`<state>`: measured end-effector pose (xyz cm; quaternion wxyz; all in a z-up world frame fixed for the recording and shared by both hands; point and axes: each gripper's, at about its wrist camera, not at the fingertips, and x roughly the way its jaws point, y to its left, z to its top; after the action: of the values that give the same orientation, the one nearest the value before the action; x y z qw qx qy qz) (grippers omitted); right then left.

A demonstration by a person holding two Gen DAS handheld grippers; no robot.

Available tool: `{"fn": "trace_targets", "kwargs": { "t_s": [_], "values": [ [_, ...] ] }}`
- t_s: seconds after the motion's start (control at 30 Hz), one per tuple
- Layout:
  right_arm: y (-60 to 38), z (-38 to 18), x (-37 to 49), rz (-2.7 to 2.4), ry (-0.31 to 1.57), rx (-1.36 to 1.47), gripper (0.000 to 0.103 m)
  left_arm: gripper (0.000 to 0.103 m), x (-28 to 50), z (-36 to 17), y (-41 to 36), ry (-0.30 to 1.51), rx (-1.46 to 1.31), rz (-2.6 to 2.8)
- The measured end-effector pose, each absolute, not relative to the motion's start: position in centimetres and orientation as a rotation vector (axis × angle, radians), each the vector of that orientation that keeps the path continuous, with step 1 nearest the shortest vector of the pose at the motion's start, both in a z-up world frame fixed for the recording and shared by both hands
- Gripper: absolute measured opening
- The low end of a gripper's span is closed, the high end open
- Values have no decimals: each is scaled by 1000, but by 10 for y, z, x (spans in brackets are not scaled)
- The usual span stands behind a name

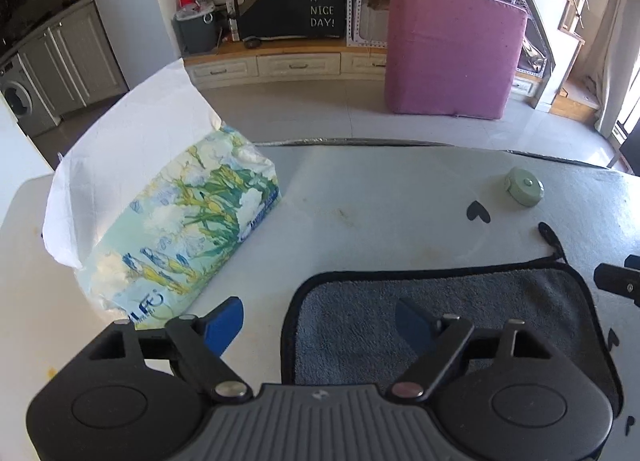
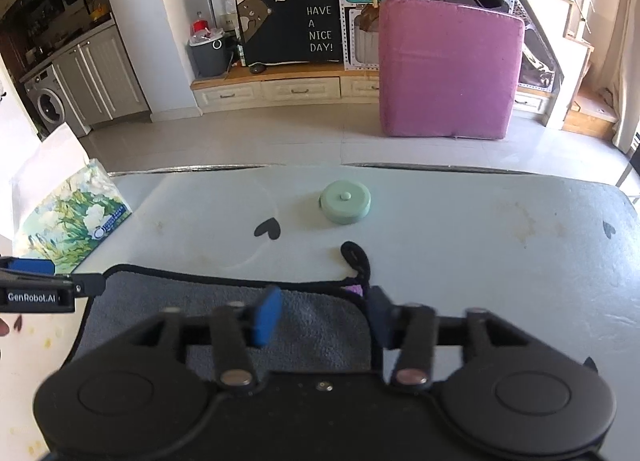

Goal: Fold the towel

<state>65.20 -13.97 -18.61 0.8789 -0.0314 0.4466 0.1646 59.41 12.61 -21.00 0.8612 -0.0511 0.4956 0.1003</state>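
- The grey towel (image 1: 440, 325) lies flat at the table's (image 1: 380, 189) near edge, under both grippers.
- Left gripper (image 1: 320, 321) spread wide, holding nothing; right gripper (image 2: 324, 313) partly open, empty, straddling the corner.
- A shallow pinch might slip off the hem; the hanging loop (image 2: 356, 257) could snag.
- A wide swing might knock the tissue pack (image 1: 180, 229).

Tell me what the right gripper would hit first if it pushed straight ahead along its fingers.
Probably the far hem of the grey towel under the open right gripper, then its black hanging loop. The green round case lies beyond; depth is uncertain.

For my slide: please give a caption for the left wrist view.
Open left gripper over grey towel, beside tissue pack.
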Motion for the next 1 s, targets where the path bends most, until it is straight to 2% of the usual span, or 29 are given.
{"fn": "trace_targets", "kwargs": {
  "t_s": [0.03,0.13,0.2,1.0],
  "values": [
    [-142,-185,652,351,932,-55,73,89,593,-209,127,1039,-118,211],
    [-146,-181,648,365,925,-45,95,96,588,-204,128,1027,-134,223],
    [-148,-181,645,365,927,-49,103,97,585,-201,127,1026,-136,226],
    [-162,-137,582,340,918,-42,103,100,518,-154,102,1018,-126,175]
  ]
}}
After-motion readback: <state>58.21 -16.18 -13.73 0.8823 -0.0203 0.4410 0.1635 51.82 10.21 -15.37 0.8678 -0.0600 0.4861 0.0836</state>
